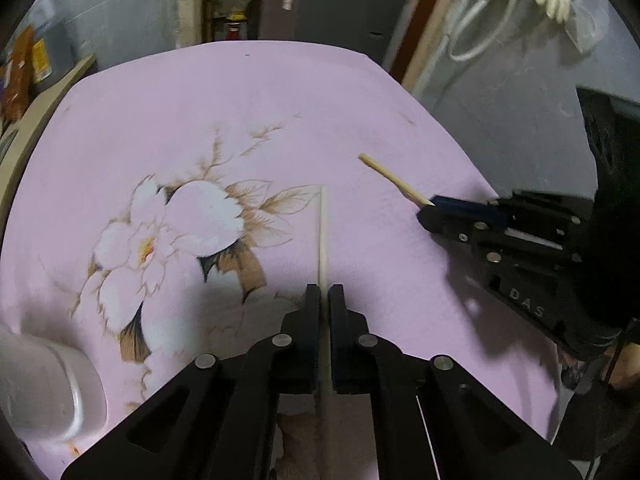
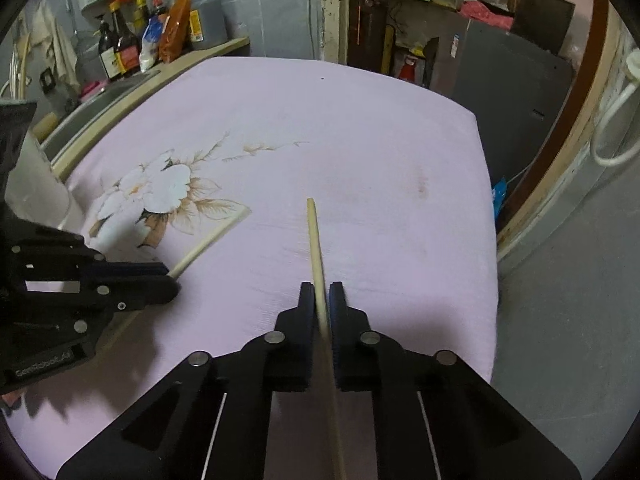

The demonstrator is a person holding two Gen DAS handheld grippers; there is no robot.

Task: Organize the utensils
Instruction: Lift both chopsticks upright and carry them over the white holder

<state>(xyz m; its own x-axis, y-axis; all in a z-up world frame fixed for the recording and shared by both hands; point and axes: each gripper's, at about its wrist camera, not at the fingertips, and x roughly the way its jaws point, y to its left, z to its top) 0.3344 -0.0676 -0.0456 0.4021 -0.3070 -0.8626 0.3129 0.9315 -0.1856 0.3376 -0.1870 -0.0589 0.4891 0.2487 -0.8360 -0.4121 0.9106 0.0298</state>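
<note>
- L gripper (image 1: 324,292): jaws shut tight on stick 1 (image 1: 322,232). The stick runs right down the gap between the jaws, pokes out front and also back past the jaws.
- R gripper (image 2: 322,290): jaws shut tight on stick 2 (image 2: 316,248). Same hold: the stick goes along the jaws, front end out, back end toward the cam.
- Both are chopsticks, thin pale wood. Count: 2 sticks, 1 per gripper. No more sticks seen on the cloth (image 2: 380,152).
- Where: both sticks are held over the near part of the surface. I can't tell if the front tips touch the pink cloth.
- Stick 1's front end points to the far edge, just right of the flower print (image 1: 168,232).
- From the L cam, the R gripper sits at the right edge and its stick slants up-left, toward the middle.
- From the R cam, the L gripper sits at the left edge and its stick slants up-right, its end by the flower.
- So the 2 sticks are apart, front ends leaning in to each other, not side by side yet.
- White cup (image 1: 52,392): 1, at the near left corner, close beside the L gripper. L is nearer to it than R.
- My guess for the next move: sticks go to the cup, L first, since it is close by.
</note>
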